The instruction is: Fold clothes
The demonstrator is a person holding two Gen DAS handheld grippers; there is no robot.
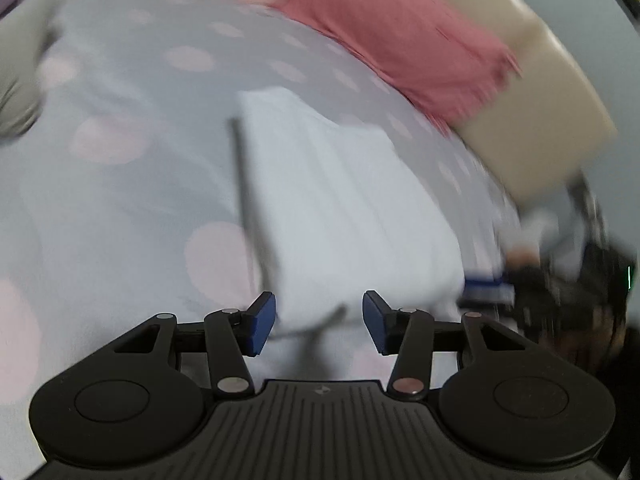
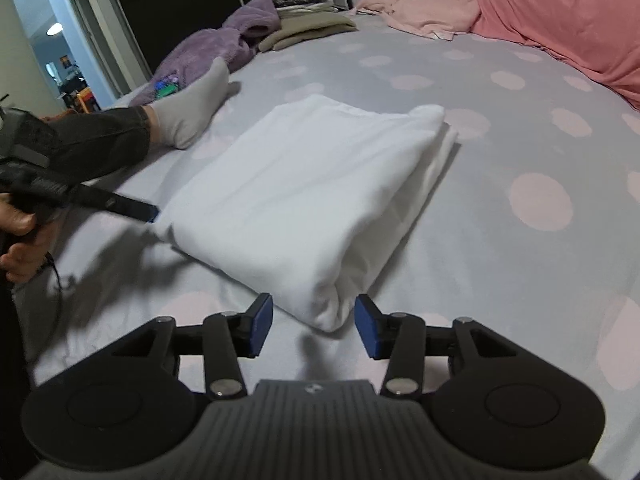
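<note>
Lying folded on the bedsheet [image 2: 500,264], white garment [image 2: 304,184], both claws parted

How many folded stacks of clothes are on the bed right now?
2, as far as shown. The white folded garment lies mid-bed just ahead of the right gripper. A stack of folded beige and dark clothes sits at the far edge beside the purple fleece. Others may be hidden.
</note>
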